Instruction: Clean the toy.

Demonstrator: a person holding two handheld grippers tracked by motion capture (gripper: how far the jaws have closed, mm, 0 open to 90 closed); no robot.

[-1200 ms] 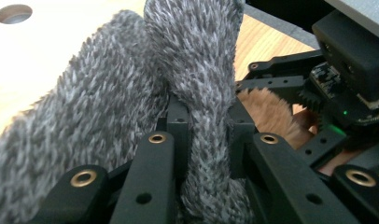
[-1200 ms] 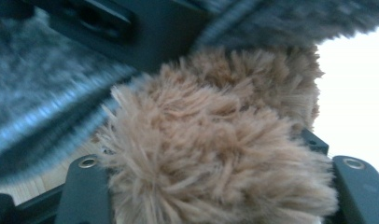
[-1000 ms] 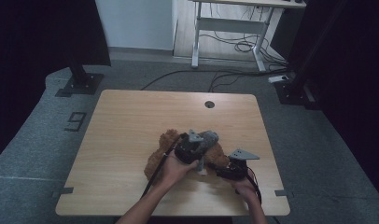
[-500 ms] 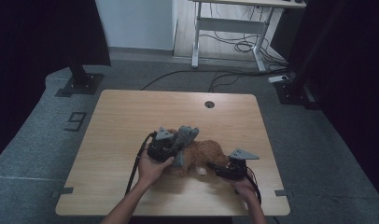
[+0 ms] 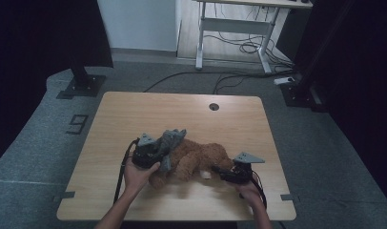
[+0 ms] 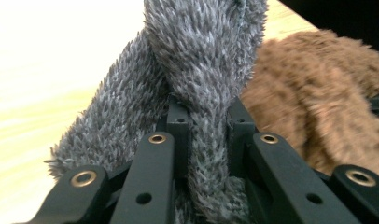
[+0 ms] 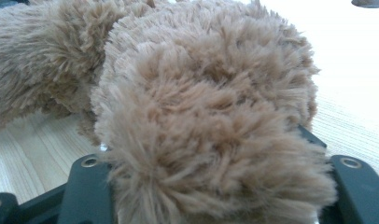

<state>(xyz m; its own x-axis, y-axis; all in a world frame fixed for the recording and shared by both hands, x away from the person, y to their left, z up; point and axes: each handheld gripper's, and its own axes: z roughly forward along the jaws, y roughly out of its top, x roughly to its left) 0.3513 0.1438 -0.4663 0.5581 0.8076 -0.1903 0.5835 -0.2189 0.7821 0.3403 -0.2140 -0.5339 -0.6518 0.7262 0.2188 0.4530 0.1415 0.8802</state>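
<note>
pulling leftward since before, left hand-held gripper (image 5: 159, 151) clamps grey fabric (image 6: 201, 88); right hand-held gripper (image 5: 221, 174) grips brown plush toy (image 5: 196, 156).

One mark I can read: a dark figure "9" (image 5: 76, 124) on the grey floor (image 5: 34, 143), left of the table (image 5: 134, 107). Nothing legible on the table or gear.

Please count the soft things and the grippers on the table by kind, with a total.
Brown plush toy: 1
Grey fuzzy cloth: 1
Grippers: 2, left gripper shut on the cloth, right gripper gripping the toy
Total: 4
</note>
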